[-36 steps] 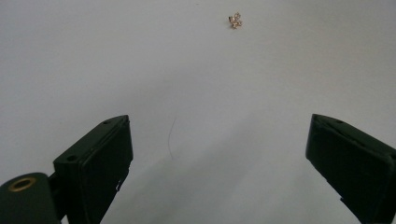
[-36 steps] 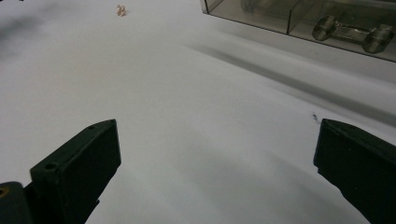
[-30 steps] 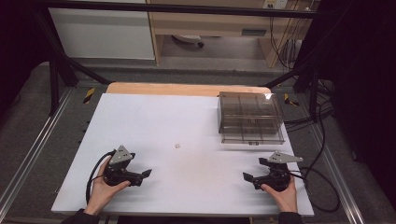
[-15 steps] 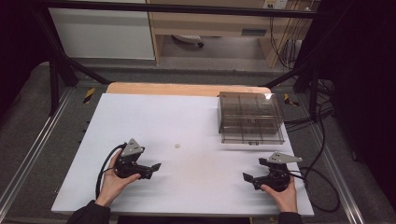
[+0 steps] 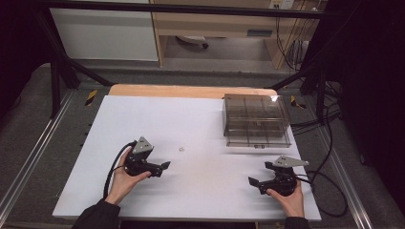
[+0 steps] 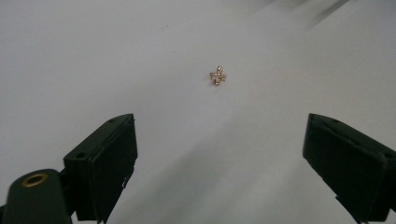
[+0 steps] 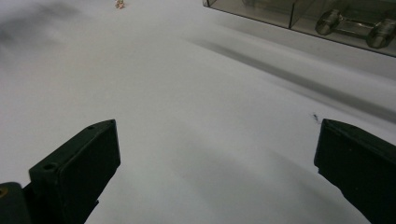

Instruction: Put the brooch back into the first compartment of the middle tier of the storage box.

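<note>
A tiny gold, flower-shaped jewel (image 5: pixel 181 148) lies on the white table (image 5: pixel 200 129) left of centre. My left gripper (image 5: pixel 165 165) is just short of it and slightly to its left, open, its jaws wide apart and empty. In the left gripper view the jewel (image 6: pixel 217 76) lies ahead between the two black jaws. My right gripper (image 5: pixel 251 182) rests near the table's front right, open and empty. The right gripper view has the jewel (image 7: pixel 120 4) far off at the top edge. A smoky clear compartment box (image 5: pixel 256 119) sits closed at the back right.
The box's metal latch (image 7: pixel 357 23) faces the right gripper. Black cables (image 5: pixel 329 157) trail off the table's right side. A wooden strip (image 5: pixel 191 90) runs along the far edge. Dark frame rails (image 5: pixel 28 157) border the table.
My left gripper has moved forward and to the right, towards the jewel. The right gripper has stayed where it was.
</note>
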Tool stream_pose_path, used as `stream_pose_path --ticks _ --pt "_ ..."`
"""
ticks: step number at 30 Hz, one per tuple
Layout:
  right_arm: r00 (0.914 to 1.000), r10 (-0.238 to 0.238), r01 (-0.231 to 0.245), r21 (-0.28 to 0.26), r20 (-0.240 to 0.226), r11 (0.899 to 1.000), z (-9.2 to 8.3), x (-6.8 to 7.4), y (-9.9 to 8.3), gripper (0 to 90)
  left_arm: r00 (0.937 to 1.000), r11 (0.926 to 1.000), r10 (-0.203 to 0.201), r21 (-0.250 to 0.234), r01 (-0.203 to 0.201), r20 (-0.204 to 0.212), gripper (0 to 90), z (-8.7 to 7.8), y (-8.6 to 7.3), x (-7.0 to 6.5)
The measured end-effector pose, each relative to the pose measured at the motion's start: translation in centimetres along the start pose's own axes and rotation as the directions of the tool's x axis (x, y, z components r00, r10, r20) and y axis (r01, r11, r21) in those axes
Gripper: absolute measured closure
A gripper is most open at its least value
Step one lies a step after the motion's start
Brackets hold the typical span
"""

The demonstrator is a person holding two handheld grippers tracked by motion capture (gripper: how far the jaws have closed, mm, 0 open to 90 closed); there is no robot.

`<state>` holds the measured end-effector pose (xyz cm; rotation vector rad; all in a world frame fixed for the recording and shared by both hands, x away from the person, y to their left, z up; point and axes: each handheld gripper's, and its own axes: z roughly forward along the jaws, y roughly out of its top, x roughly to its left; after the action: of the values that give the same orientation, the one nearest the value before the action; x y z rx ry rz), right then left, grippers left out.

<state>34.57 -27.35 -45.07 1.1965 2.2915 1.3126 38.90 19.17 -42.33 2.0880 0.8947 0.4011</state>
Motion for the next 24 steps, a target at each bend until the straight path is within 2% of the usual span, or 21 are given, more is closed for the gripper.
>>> stream_pose_path --ticks 12,24 --pt "1.0 -0.003 0.003 0.001 0.003 1.0 0.0 0.0 0.0 0.7 0.9998 0.9996 0.021 0.017 -0.021 -0.006 10.4 1.5 2.2 -0.5" --pt "1.0 -0.006 0.006 0.004 0.004 1.0 0.0 0.0 0.0 0.7 0.9995 0.9992 0.009 0.039 -0.008 -0.032 14.0 3.1 3.4 -0.6"
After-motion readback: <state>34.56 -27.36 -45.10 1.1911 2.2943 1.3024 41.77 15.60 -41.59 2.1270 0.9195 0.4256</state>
